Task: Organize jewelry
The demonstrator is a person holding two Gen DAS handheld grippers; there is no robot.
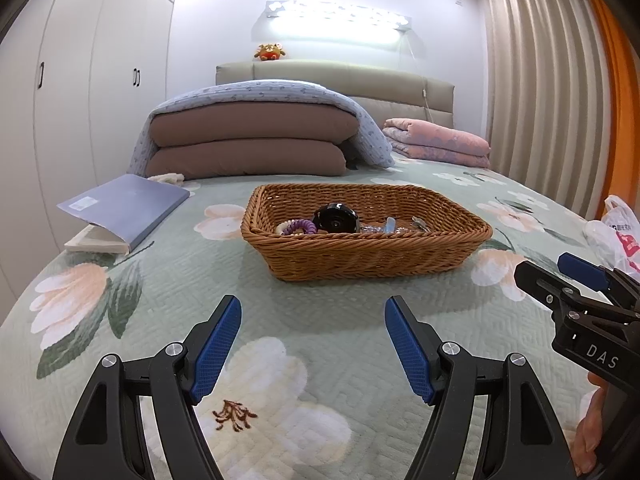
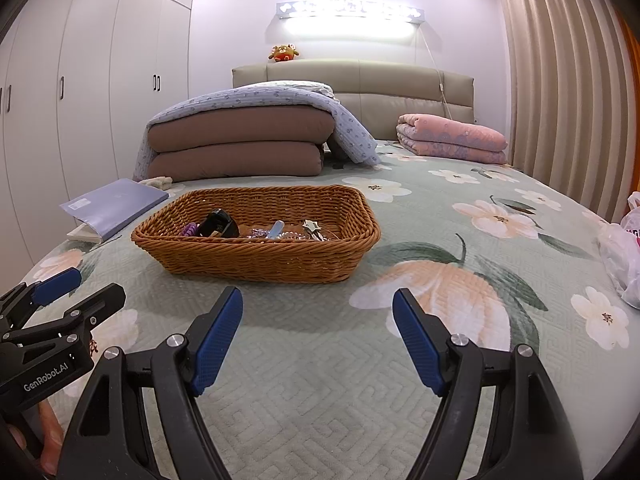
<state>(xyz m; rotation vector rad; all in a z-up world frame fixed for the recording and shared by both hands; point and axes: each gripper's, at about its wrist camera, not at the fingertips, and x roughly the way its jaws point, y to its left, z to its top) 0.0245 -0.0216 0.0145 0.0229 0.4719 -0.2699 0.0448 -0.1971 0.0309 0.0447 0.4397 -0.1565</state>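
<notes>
A brown wicker basket [image 1: 372,258] sits on the flowered bed cover, also in the right wrist view [image 2: 256,258]. Inside lie a black watch [image 1: 334,218], a purple coil hair tie [image 1: 300,227], clear beads [image 2: 260,233], a pale blue clip [image 2: 276,229] and a small silver piece [image 2: 311,227]. My left gripper [image 1: 313,346] is open and empty, short of the basket's near side. My right gripper [image 2: 318,340] is open and empty, to the right of and nearer than the basket. Each gripper shows at the edge of the other's view.
A blue book [image 1: 124,208] lies at the left on the bed. Folded brown quilts [image 1: 248,142] under a blue blanket and a pink quilt [image 1: 438,138] lie by the headboard. A plastic bag [image 1: 612,236] sits at the right. Wardrobes stand left, curtains right.
</notes>
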